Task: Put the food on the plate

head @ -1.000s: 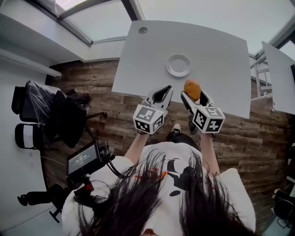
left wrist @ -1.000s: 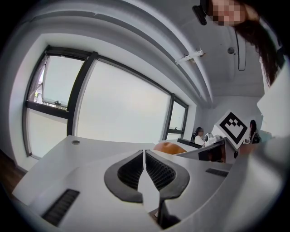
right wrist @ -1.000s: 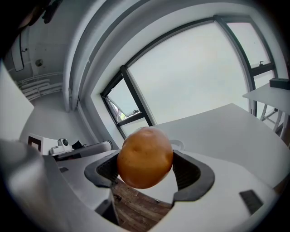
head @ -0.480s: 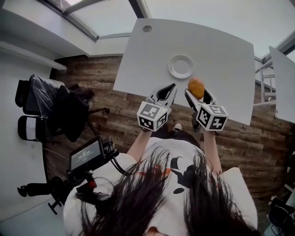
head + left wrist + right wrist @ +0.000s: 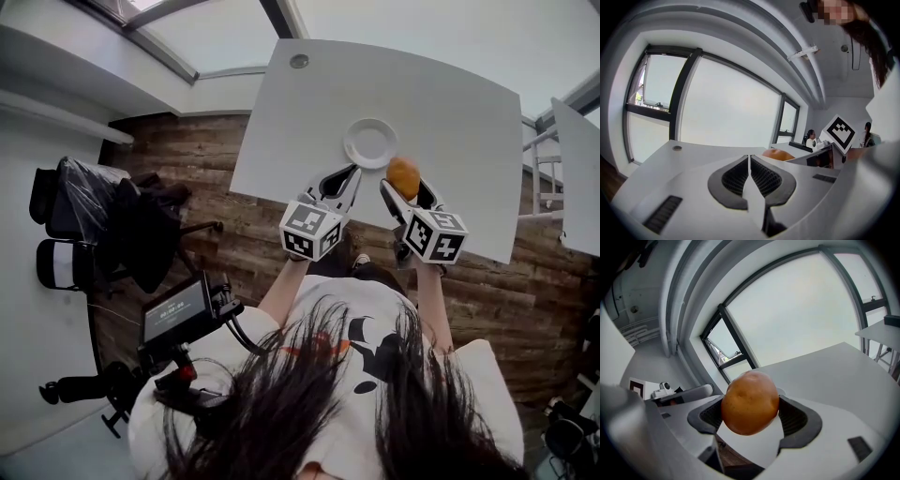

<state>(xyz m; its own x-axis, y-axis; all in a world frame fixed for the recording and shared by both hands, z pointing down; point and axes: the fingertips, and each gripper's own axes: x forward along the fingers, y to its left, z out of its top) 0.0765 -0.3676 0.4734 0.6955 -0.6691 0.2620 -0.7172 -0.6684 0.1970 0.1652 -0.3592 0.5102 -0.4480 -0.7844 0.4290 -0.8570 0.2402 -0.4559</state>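
Observation:
A round brown potato [image 5: 403, 176] [image 5: 750, 402] is clamped between the jaws of my right gripper [image 5: 405, 184] [image 5: 751, 412], held above the near edge of the white table [image 5: 450, 103]. A small white plate [image 5: 369, 142] lies on the table just beyond and to the left of the potato. My left gripper [image 5: 348, 175] [image 5: 748, 161] is shut with nothing in it, its tips over the table edge just short of the plate. The potato [image 5: 778, 154] also peeks over the left gripper's jaws in the left gripper view.
A round cable grommet [image 5: 298, 61] [image 5: 677, 148] sits at the table's far left corner. A second white table [image 5: 574, 169] stands to the right. Below the table is wooden floor, with a black chair [image 5: 94, 225] and a camera rig [image 5: 178, 323] at left.
Both grippers have moved a little forward and to the right over the table edge, the potato coming closer to the plate. The grips are unchanged.

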